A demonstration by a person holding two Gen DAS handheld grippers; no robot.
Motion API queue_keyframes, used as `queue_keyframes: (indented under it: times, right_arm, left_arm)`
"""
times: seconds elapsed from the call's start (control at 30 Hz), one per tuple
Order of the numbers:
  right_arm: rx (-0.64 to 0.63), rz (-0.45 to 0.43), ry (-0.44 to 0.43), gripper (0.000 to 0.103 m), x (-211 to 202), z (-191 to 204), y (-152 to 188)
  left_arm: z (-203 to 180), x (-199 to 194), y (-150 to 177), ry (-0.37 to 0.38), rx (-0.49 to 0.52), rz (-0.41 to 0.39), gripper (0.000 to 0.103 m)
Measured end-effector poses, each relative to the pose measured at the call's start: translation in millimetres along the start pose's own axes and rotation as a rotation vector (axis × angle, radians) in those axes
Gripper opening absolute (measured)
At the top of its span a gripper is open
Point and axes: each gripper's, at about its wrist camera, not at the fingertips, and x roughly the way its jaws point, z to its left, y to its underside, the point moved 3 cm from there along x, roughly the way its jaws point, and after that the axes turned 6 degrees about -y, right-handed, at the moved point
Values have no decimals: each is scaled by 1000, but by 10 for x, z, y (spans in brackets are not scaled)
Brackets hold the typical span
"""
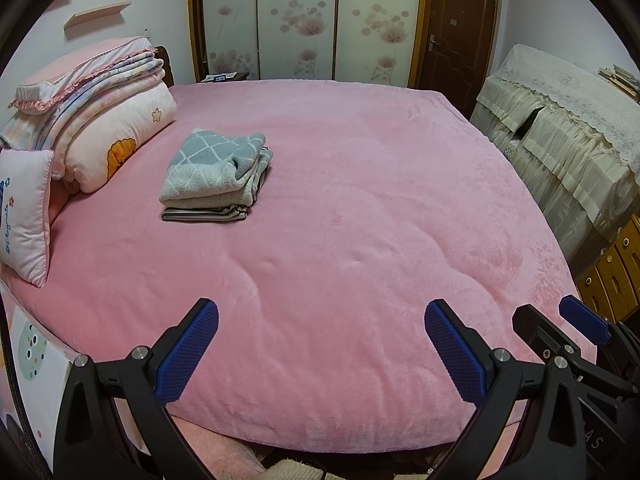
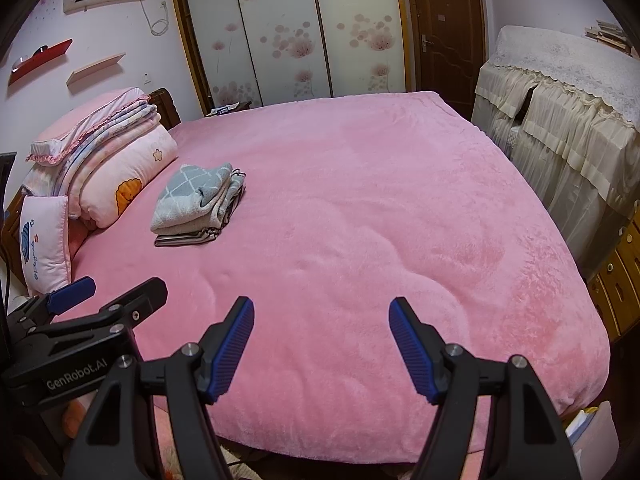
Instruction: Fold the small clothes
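Observation:
A stack of folded small clothes (image 1: 216, 178), a grey diamond-pattern piece on top and a striped one at the bottom, lies on the pink bed (image 1: 360, 220) toward its left side; it also shows in the right wrist view (image 2: 196, 204). My left gripper (image 1: 320, 316) is open and empty above the bed's near edge. My right gripper (image 2: 322, 312) is open and empty above the same edge. The right gripper shows at the right in the left wrist view (image 1: 560, 320), and the left gripper shows at the left in the right wrist view (image 2: 108, 284).
Folded quilts and pillows (image 1: 100, 120) pile at the bed's left end. A small white cushion (image 1: 26, 208) leans beside them. A lace-covered cabinet (image 1: 560, 120) stands right of the bed, with wooden drawers (image 1: 616, 272) near it. A wardrobe (image 1: 300, 20) and a door (image 1: 456, 32) are behind.

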Motion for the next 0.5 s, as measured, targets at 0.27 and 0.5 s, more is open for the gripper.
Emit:
queue_keyframes:
  times: [0.27,0.5]
  right_arm:
    - [-1,0,1,71,-3,4,-3]
    - [1,4,0,71,-3,6,-9]
  left_arm:
    - [-1,9,20,-6,3,5,102]
    - [-8,23,23,-11,5,11,102]
